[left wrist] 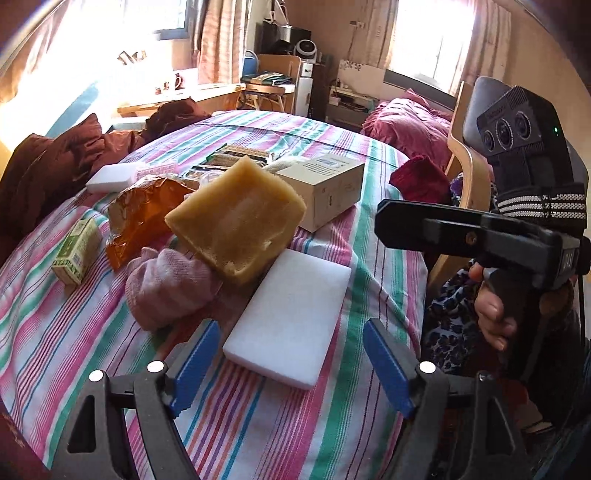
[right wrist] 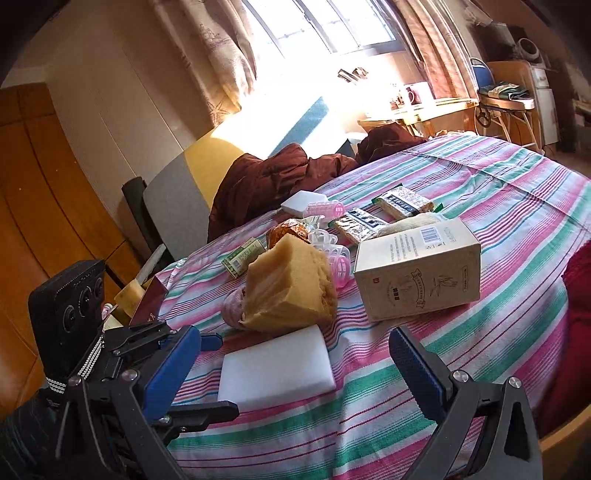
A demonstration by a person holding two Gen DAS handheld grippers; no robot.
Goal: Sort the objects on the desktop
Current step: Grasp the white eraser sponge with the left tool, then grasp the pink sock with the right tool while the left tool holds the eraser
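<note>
A striped cloth (left wrist: 280, 424) in pink, green and white covers the table, and a dark brown garment (right wrist: 273, 181) lies crumpled at its far edge. Behind it, bright light comes through a window (right wrist: 325, 26) with patterned curtains (right wrist: 207, 48), and a mug (right wrist: 415, 94) stands on the wooden desk (left wrist: 199, 96) below it. A wooden chair (left wrist: 467, 173) stands beside the table, with pink bedding (left wrist: 410, 125) behind it.
</note>
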